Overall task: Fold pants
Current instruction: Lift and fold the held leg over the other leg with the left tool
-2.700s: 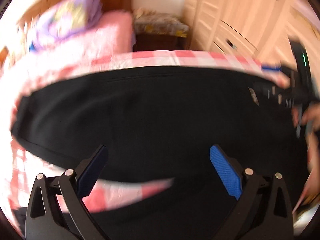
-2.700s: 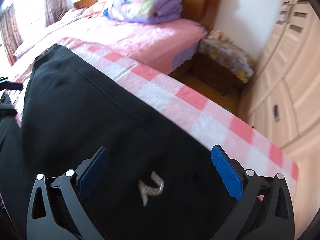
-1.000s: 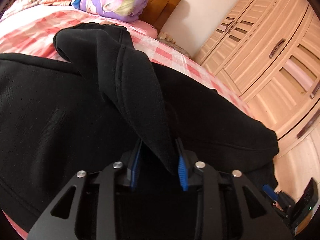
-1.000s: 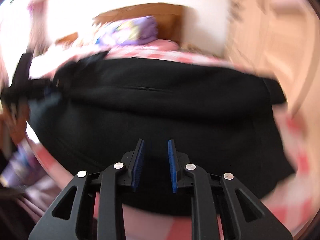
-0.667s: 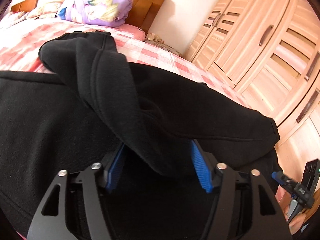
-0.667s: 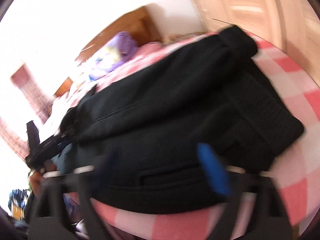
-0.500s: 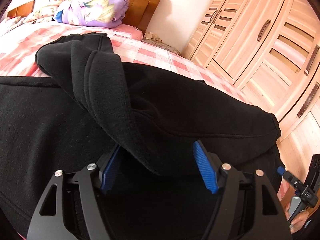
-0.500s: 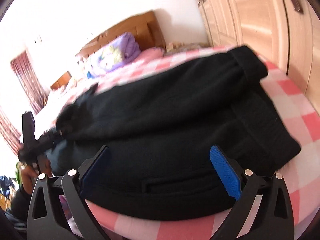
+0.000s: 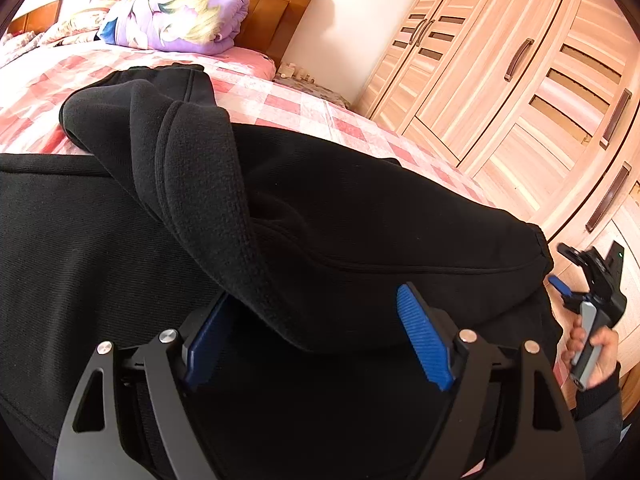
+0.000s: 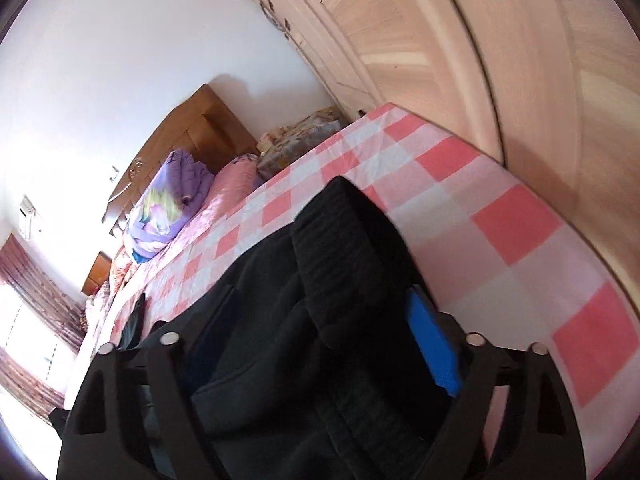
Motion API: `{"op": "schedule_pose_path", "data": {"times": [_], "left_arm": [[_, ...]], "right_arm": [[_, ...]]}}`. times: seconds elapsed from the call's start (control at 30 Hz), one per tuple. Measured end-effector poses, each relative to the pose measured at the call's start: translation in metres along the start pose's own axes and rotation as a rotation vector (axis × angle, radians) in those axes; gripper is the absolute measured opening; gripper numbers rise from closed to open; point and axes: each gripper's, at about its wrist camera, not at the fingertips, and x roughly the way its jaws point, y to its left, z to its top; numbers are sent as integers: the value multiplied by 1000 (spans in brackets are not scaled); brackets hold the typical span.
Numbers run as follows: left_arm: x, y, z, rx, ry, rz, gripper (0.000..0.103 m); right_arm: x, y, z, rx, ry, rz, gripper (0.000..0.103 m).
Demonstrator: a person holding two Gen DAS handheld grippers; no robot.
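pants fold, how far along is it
Done: the black pants lie doubled over on the checked bedspread. In hand: the left gripper is opening its jaws, a cuff fold between them but unpinched; the right gripper's jaws are closing around the waistband end. Left: flattening the bunched leg end, likely another fold.

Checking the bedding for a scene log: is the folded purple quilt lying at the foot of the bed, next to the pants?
No. In the left wrist view the purple quilt sits against the wooden headboard, beyond the black pants.
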Motion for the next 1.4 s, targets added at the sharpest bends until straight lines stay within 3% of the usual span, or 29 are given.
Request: {"op": "schedule_pose_path", "data": {"times": [0.07, 0.2, 0.3, 0.4, 0.5, 0.6, 0.73, 0.83, 0.87, 0.9, 0.93, 0.97, 1.0, 1.1, 1.23, 1.4], "left_arm": [[0, 1, 0, -3, -1, -4, 81], [-2, 6, 0, -26, -8, -29, 82], [-3, 10, 0, -53, -13, -53, 81], [-5, 10, 2, -86, 0, -47, 83], [-12, 23, 12, -231, 16, -67, 99], [-15, 36, 18, -324, 27, -65, 101], [-11, 38, 26, -336, 54, -28, 101], [-2, 26, 36, -286, 94, 60, 99], [2, 22, 40, -281, 105, 84, 97], [7, 18, 44, -274, 119, 112, 75], [14, 15, 49, -258, 152, 144, 26], [18, 15, 51, -254, 178, 142, 14], [20, 15, 55, -261, 186, 115, 11], [4, 1, 85, -197, 112, 67, 10], [-38, -10, 149, -161, 3, 7, 10], [-61, -1, 186, -179, 13, -77, 10]], "right_arm": [[13, -1, 0, 4, 62, -49, 81], [29, -12, -7, 106, 118, -44, 78], [26, -15, -9, 104, 80, -2, 43], [14, -5, -6, 60, 37, 16, 31], [-4, 14, 0, -21, -26, 40, 28], [-10, 25, 2, -49, -42, 50, 27], [-9, 22, 0, -10, -51, 45, 27], [-9, 21, 1, -4, -50, 42, 27], [-9, 22, 2, -11, -47, 39, 27], [-9, 23, 2, -18, -45, 38, 27], [-11, 24, 3, -23, -45, 39, 26], [-11, 25, 4, -25, -46, 42, 25], [-11, 25, 8, -28, -38, 61, 24], [-13, 30, 20, -39, -8, 89, 23], [-29, 43, 45, -64, -18, 131, 22], [-52, 54, 59, -73, -17, 193, 22]]}}
